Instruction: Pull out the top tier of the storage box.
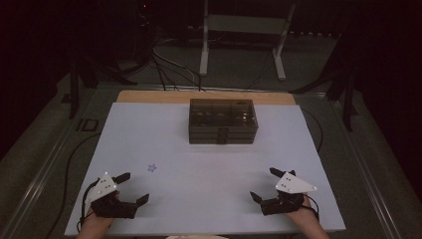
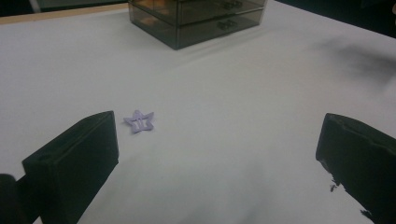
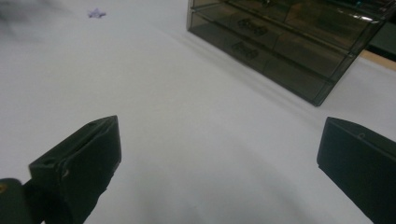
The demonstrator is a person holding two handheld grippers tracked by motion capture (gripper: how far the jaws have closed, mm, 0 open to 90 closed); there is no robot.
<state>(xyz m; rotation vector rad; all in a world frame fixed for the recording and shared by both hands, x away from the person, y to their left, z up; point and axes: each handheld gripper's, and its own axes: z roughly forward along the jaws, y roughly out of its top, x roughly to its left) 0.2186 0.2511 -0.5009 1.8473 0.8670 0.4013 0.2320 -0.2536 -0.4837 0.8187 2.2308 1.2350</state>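
- High view: the left gripper [image 1: 134,187] rests near the front-left corner of the tabletop [image 1: 209,164], jaws spread wide and holding nothing.
- The right gripper [image 1: 263,185] sits near the front-right corner, jaws likewise wide apart and empty.
- A small lilac star clip [image 1: 152,168] lies flat on the tabletop, left of centre, just ahead of the left gripper and apart from it.
- Left gripper view: the star clip [image 2: 139,121] lies close beside the inner face of the jaw at the left of that view, not between the jaws.
- A smoked-plastic drawer box [image 1: 223,121] stands at the middle of the back edge, well apart from the star clip. Both its drawers appear closed in the right gripper view [image 3: 280,42].
- Handling judgement: the star clip looks thin, light and stiff, with open slots. It sits low against the surface, so it may skid or flip when pinched.
- Recommended hold: jaws brought down on opposite points of the star and closed across its width, tips touching the tabletop.
- Risk: a hard squeeze on a small clip could snap it out sideways.
- The drawer box looks rigid and light; it could slide if a drawer is pulled without bracing.
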